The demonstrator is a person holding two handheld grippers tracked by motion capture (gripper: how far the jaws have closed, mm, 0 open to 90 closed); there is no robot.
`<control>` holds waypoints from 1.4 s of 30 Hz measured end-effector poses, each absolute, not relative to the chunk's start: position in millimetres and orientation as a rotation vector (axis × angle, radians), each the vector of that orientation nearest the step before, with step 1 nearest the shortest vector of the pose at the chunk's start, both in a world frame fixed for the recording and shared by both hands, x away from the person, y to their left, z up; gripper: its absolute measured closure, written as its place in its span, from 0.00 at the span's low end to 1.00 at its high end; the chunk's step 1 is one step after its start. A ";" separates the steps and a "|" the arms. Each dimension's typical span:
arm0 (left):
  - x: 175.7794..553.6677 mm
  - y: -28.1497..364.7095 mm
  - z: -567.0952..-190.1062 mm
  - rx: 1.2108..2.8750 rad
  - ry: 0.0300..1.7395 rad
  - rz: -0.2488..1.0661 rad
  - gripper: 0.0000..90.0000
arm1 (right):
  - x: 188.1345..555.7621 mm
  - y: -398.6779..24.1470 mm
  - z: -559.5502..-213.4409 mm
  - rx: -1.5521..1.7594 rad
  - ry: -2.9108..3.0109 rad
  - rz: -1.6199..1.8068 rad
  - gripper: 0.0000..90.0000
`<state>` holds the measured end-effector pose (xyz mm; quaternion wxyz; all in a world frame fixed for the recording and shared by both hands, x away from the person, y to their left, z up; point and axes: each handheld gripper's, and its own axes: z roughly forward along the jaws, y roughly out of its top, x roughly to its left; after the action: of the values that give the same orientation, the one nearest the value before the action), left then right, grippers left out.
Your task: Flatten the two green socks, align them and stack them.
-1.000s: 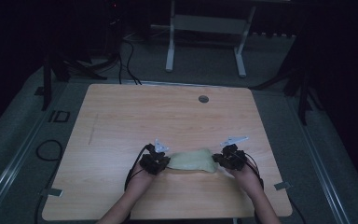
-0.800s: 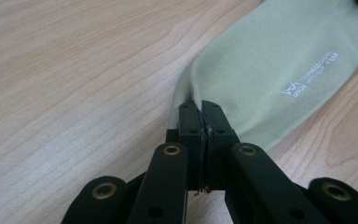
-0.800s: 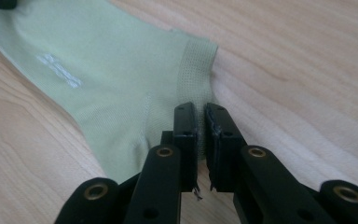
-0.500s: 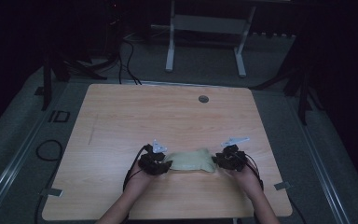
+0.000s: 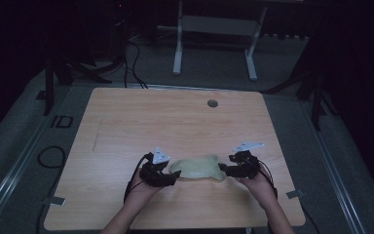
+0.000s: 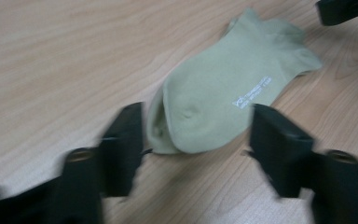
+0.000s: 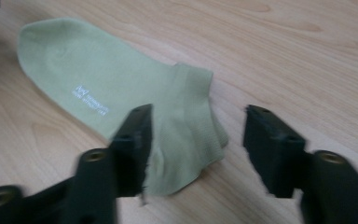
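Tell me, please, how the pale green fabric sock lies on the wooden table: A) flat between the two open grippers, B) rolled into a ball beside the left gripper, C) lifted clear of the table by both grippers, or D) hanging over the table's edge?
A: the pale green fabric sock lies flat on the wooden table, with the left gripper and the right gripper open at its two ends.

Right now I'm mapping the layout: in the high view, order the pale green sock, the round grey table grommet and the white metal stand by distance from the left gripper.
1. Pale green sock, just right of the left gripper.
2. Round grey table grommet, near the far table edge.
3. White metal stand, on the floor beyond the table.
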<state>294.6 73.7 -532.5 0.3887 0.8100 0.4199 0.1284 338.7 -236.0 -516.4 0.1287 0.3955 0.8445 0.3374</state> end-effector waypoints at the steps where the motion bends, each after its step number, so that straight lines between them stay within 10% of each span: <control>1: 295.8 73.8 -533.2 2.067 1.074 0.322 0.28 | 339.0 -235.4 -515.9 1.156 2.452 0.989 0.36; 9: 298.7 73.4 -537.8 2.047 1.082 0.361 0.02 | 338.3 -235.1 -517.6 1.140 2.460 1.041 0.15; 42: 277.8 114.3 -540.3 1.985 1.107 0.460 0.02 | 326.6 -269.5 -533.6 1.218 2.396 1.029 0.16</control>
<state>277.8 114.3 -540.3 0.3997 0.7847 0.4375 0.1819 326.6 -269.5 -533.6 0.1314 0.4196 0.8253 0.3544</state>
